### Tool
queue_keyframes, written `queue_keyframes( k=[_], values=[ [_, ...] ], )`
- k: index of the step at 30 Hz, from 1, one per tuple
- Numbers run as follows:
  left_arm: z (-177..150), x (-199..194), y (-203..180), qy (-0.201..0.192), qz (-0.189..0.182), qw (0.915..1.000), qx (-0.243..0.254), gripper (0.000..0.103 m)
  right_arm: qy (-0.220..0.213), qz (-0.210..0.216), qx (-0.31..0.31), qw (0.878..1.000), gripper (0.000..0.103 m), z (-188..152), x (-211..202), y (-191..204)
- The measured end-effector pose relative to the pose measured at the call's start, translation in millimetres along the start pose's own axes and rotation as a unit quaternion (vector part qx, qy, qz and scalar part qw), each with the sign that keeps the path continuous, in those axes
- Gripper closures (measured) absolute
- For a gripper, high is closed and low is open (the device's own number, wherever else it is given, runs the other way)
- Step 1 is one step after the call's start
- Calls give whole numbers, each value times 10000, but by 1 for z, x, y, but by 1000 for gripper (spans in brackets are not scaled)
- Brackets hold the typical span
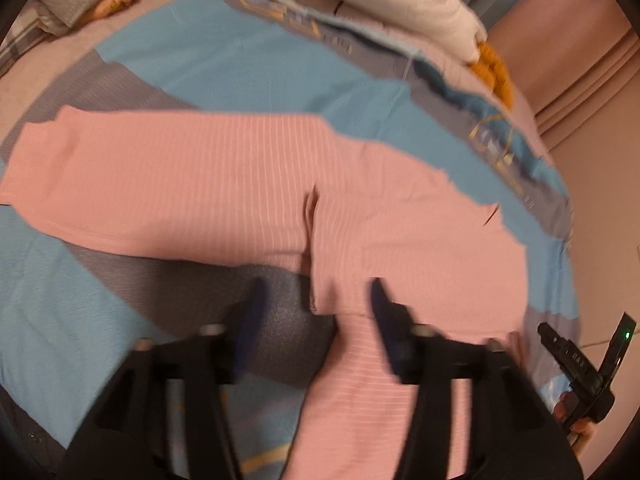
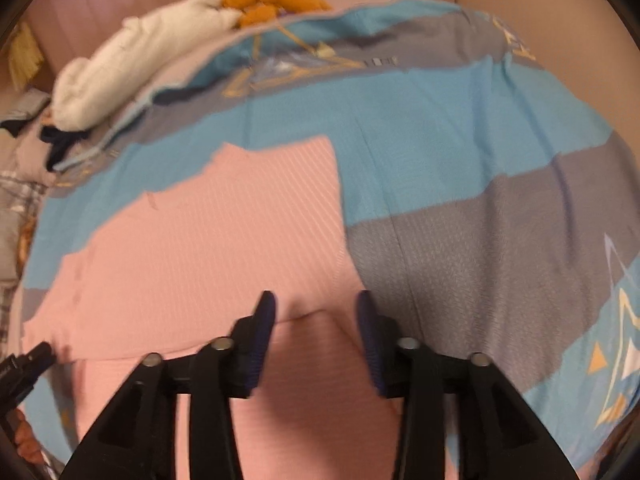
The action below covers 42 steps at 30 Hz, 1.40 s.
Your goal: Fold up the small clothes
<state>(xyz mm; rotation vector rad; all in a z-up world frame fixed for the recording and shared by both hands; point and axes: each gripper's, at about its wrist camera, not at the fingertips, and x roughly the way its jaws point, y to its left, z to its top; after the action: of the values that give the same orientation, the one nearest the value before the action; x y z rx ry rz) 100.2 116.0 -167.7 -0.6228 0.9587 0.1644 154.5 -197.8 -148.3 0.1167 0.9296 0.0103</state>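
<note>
Lying flat on striped bedspread (image 2: 460,128), pink garment (image 1: 224,176) beneath both gaping, empty claws (image 1: 316,300) (image 2: 316,312)

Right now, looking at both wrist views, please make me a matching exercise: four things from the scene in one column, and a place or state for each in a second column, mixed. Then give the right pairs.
Things:
1. pink ribbed striped garment
2. white fluffy blanket
3. left gripper
4. orange-brown plush item

Places or states:
A. bunched at the far edge of the bed
B. jaws open, nothing between the pads
C. spread flat on the blue and grey bedsheet
D. lying next to the white blanket's end

Pairs: 1-C, 2-A, 3-B, 4-D
</note>
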Motion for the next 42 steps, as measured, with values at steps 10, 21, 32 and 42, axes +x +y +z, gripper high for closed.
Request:
queue_keyframes(
  k=[10, 21, 32, 42],
  values=[
    [0, -67, 2, -935, -52, 9956, -59, 0, -1014, 226, -578, 9929, 5, -4, -68, 29],
    [-1, -69, 69, -1198, 536, 9859, -1037, 1, -1400, 521, -707, 9862, 4, -28, -104, 28],
    [-9, -66, 153, -1253, 1097, 9612, -2199, 3, -1152, 287, -500, 9917, 4, -51, -96, 8],
    [-12, -54, 202, -1262, 1080, 9449, -2823, 22, -806, 197, -206, 9963, 4, -60, -86, 2]
  ],
)
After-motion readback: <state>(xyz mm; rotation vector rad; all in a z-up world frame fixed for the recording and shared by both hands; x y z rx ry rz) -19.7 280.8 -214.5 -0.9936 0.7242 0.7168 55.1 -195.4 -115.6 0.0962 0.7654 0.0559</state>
